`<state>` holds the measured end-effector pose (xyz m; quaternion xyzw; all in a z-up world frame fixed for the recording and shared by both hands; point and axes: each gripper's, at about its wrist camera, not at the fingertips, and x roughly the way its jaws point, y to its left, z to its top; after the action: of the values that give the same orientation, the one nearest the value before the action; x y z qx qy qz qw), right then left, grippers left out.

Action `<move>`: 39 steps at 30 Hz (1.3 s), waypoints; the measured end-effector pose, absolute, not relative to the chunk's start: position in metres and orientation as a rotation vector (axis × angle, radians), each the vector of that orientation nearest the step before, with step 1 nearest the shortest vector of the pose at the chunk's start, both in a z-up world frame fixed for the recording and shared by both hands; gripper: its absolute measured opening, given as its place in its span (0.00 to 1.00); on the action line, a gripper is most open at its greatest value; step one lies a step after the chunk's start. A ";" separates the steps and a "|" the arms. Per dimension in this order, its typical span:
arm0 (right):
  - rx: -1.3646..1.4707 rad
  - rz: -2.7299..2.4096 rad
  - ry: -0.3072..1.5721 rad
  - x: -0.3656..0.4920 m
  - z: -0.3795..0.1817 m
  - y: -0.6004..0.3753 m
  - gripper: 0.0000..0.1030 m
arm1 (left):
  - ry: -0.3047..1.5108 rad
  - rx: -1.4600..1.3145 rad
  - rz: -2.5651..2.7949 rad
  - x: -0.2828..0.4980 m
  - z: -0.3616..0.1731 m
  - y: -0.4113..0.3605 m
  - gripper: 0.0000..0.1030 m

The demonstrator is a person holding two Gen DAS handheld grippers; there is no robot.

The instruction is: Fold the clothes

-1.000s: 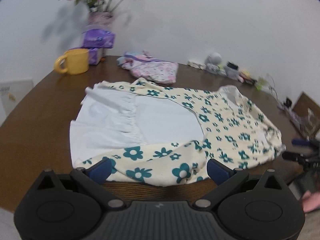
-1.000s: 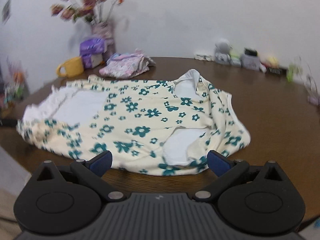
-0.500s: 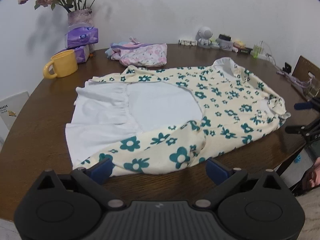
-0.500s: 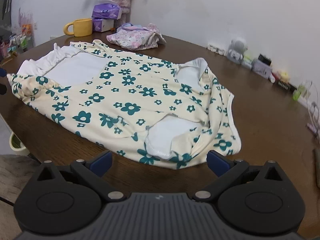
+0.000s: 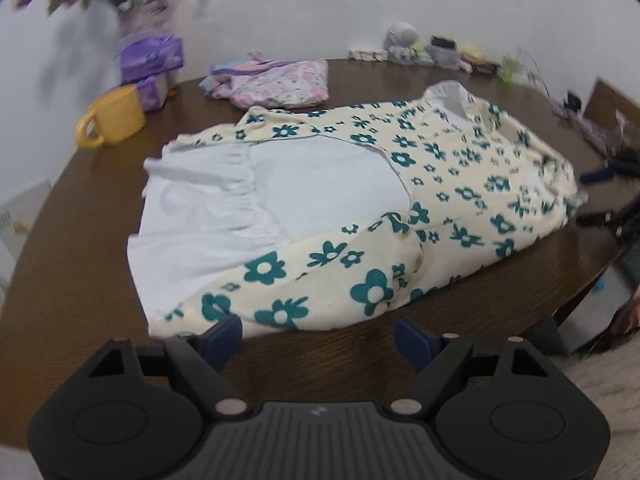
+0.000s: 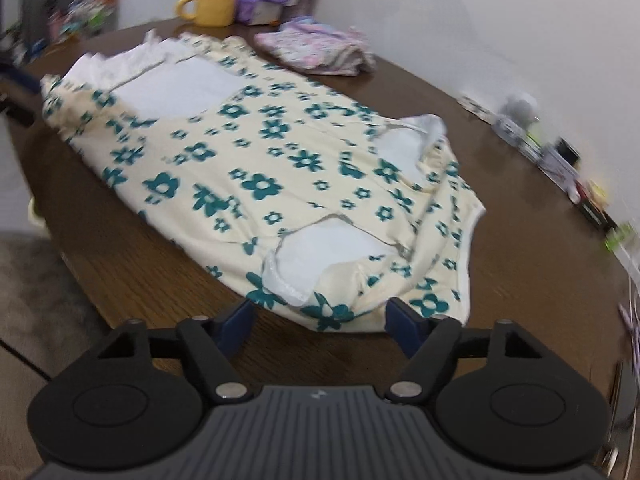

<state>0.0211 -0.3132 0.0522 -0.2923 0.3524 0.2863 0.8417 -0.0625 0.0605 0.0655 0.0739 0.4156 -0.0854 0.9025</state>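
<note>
A cream garment with teal flowers (image 5: pixel 440 184) lies spread on the round brown table (image 5: pixel 80 264), its white lining turned up at the hem end (image 5: pixel 224 208). In the right wrist view the same garment (image 6: pixel 272 168) shows its collar and a white sleeve opening near me. My left gripper (image 5: pixel 318 338) is open, just short of the garment's near hem edge. My right gripper (image 6: pixel 320 322) is open at the sleeve end, its blue fingertips (image 6: pixel 402 320) close to the cloth's edge. Neither holds anything. The right gripper's fingers (image 5: pixel 600 196) show at the right edge of the left wrist view.
A folded pink garment (image 5: pixel 276 84) lies at the table's back. A yellow mug (image 5: pixel 114 118), purple tissue packs (image 5: pixel 152 58) and a flower vase (image 5: pixel 140 20) stand at the back left. Small items (image 5: pixel 432 50) line the wall. Floor (image 6: pixel 36 288) lies below the table edge.
Both grippers have come closer to the garment's edges and lower. Both views are now blurred by motion. The garment itself has not moved.
</note>
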 end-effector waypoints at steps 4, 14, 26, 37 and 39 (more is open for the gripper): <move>-0.716 0.670 0.752 0.025 0.053 -0.309 0.53 | 0.863 0.244 -0.227 -0.057 0.067 0.052 0.76; -0.905 0.803 0.766 0.038 0.055 -0.306 0.44 | 0.919 0.454 -0.299 -0.040 0.066 0.035 0.65; -0.572 0.700 0.876 0.053 0.057 -0.318 0.44 | 0.952 0.210 -0.201 -0.043 0.066 0.044 0.65; -0.299 0.605 0.920 0.055 0.061 -0.340 0.49 | 0.942 -0.026 -0.105 -0.051 0.071 0.056 0.75; -0.285 0.605 0.921 0.053 0.058 -0.337 0.49 | 0.936 -0.062 -0.092 -0.051 0.068 0.057 0.75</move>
<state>0.0528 -0.3369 0.0578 -0.1347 0.4362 0.2866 0.8423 -0.0514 0.0569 0.0681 -0.0299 0.4508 -0.0444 0.8910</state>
